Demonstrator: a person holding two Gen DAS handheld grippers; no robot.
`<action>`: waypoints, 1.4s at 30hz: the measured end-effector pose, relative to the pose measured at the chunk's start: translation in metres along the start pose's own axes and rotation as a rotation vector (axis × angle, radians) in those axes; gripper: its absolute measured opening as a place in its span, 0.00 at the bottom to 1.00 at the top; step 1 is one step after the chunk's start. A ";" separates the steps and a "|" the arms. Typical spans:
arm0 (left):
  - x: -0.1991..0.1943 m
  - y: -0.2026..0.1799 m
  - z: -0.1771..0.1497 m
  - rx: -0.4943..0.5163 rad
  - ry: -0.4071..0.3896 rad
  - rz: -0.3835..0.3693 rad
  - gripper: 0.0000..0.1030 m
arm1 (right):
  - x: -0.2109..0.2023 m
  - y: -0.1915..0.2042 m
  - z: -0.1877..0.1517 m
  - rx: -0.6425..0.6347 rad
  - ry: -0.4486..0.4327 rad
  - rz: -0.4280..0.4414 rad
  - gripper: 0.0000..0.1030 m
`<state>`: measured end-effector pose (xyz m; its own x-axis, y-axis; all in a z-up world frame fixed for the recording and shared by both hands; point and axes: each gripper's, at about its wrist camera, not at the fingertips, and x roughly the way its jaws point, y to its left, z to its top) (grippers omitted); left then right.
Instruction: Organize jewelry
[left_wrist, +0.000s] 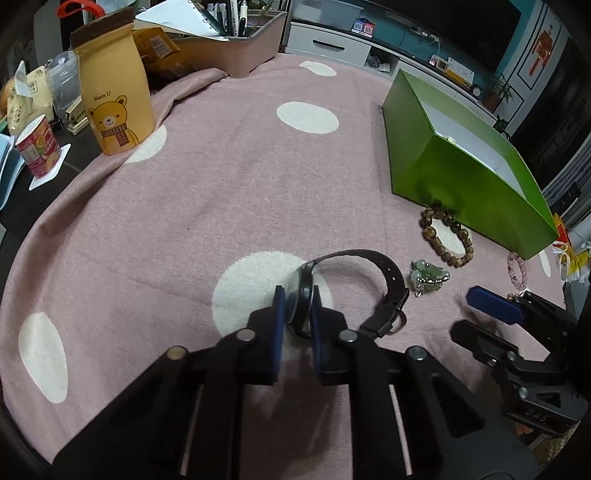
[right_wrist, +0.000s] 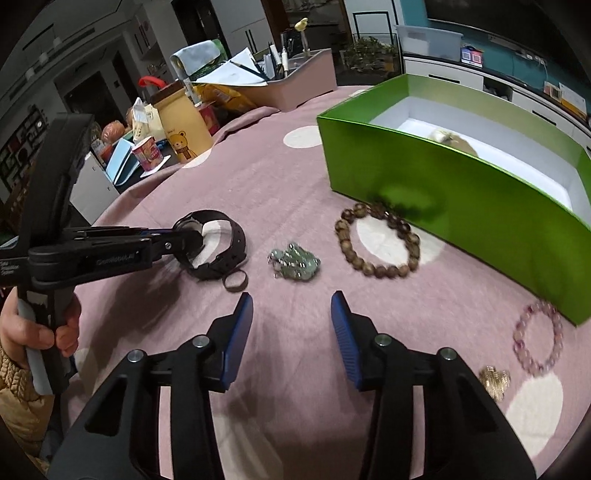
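A black wristwatch (left_wrist: 373, 273) lies on the pink spotted cloth (left_wrist: 221, 192). My left gripper (left_wrist: 297, 301) is shut on the watch case, its blue pads (left_wrist: 279, 306) pressing both faces. The right wrist view shows the same watch (right_wrist: 218, 243) pinched by the left gripper (right_wrist: 188, 234). My right gripper (right_wrist: 291, 310) hovers open above the cloth (right_wrist: 295, 369), nothing between its pads, just short of a green stone trinket (right_wrist: 295, 262). A brown bead bracelet (right_wrist: 376, 240) lies against the open green box (right_wrist: 443, 184). A pink bead bracelet (right_wrist: 539, 336) and a gold piece (right_wrist: 495, 380) lie to the right.
A yellow bear pouch (left_wrist: 114, 92), a red cup (left_wrist: 37, 147) and a beige organiser tray (left_wrist: 236, 48) crowd the table's far left. A hand (right_wrist: 22, 332) grips the left gripper's handle. Something small and pale sits inside the green box (right_wrist: 443, 134).
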<state>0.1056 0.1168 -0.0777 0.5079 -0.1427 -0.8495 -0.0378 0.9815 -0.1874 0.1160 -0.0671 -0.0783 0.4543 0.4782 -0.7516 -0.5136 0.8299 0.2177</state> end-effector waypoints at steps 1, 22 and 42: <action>0.000 0.001 0.000 -0.002 -0.001 -0.002 0.12 | 0.003 0.001 0.003 -0.009 0.001 -0.005 0.44; -0.002 0.000 0.004 0.014 -0.024 -0.022 0.10 | 0.033 0.015 0.024 -0.111 0.022 -0.077 0.13; -0.026 -0.024 0.002 0.051 -0.048 -0.032 0.10 | -0.048 -0.003 0.001 -0.018 -0.134 -0.086 0.13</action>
<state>0.0951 0.0976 -0.0503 0.5492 -0.1690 -0.8184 0.0228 0.9820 -0.1875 0.0962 -0.0920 -0.0426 0.5896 0.4402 -0.6771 -0.4810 0.8649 0.1434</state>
